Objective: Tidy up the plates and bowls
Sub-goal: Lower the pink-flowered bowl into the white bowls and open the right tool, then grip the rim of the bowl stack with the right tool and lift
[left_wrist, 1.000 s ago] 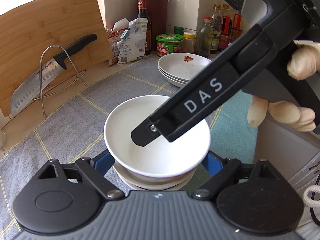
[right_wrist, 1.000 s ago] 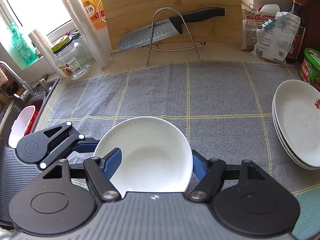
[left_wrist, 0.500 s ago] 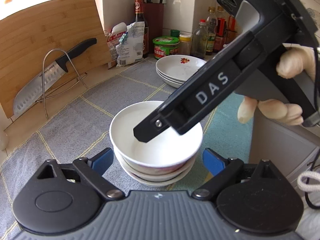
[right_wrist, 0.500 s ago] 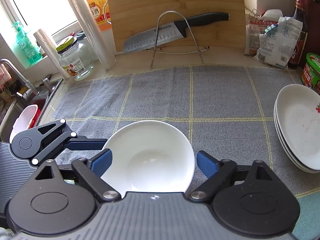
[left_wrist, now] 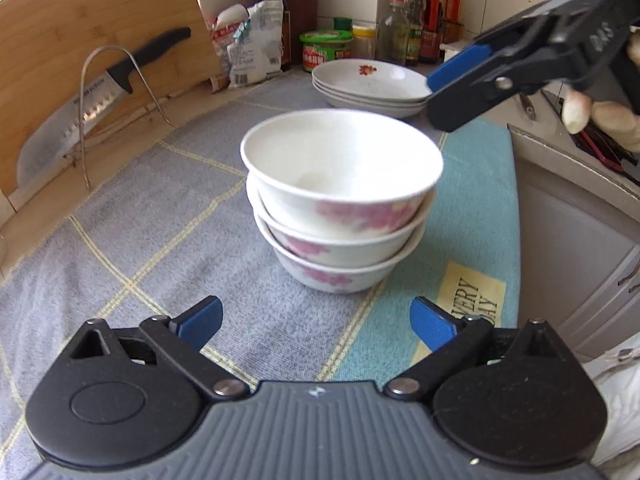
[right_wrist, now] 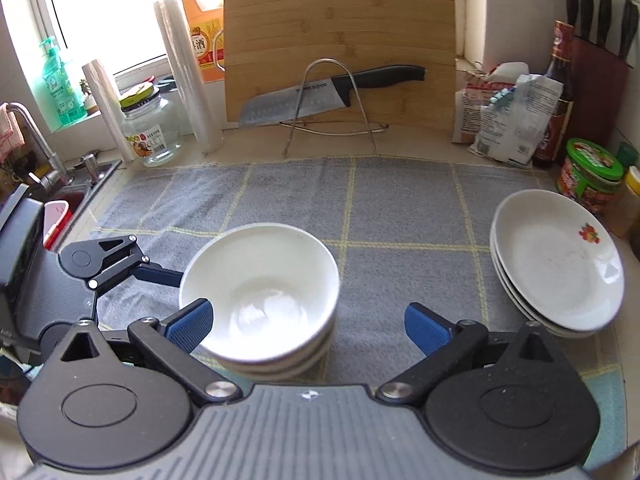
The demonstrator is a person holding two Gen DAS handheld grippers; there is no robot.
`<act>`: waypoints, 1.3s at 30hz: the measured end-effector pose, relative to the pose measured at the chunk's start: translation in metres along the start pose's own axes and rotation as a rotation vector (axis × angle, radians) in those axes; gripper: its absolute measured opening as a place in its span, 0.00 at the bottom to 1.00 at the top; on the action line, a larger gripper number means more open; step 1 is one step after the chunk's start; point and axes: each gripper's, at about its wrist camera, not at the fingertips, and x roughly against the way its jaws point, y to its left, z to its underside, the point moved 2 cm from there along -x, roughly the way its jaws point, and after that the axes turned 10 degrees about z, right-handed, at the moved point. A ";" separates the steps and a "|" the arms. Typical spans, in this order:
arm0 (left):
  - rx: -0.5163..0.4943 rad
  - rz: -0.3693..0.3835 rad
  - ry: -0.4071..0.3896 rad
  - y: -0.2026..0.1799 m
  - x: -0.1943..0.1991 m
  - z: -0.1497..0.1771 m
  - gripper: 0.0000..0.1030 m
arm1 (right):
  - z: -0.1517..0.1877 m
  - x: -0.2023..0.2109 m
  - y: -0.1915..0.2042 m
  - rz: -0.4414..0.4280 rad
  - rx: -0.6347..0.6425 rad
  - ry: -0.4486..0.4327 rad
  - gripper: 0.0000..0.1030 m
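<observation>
- Left gripper (left_wrist: pixel 316 322) and right gripper (right_wrist: pixel 306 326): both are standing with blue pads spread apart, holding nothing.
- Stack of bowls (left_wrist: pixel 340 200): three white, pink-flowered bowls are nesting near the front edge of the grey towel (right_wrist: pixel 400 200); likely rigid, glazed, slippery, breakable; best gripped across the rim.
- Stack of plates (right_wrist: pixel 556 268): white dishes are sitting at the towel's right edge.

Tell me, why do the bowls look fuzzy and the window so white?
Left wrist view: the bowls' rims smear, motion blur. Right wrist view: the window is blown out by daylight, and the fisheye lens bends the cloth's lines.
</observation>
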 end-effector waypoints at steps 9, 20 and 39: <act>0.021 0.021 0.028 0.009 -0.022 0.006 0.96 | 0.040 -0.030 0.007 0.079 0.119 0.118 1.00; 0.074 -0.091 0.041 0.008 -0.034 -0.004 0.99 | 0.038 -0.096 0.005 -0.095 0.417 0.127 1.00; 0.145 -0.143 0.081 0.011 -0.042 -0.015 1.00 | 0.029 -0.104 0.000 -0.294 0.653 0.060 1.00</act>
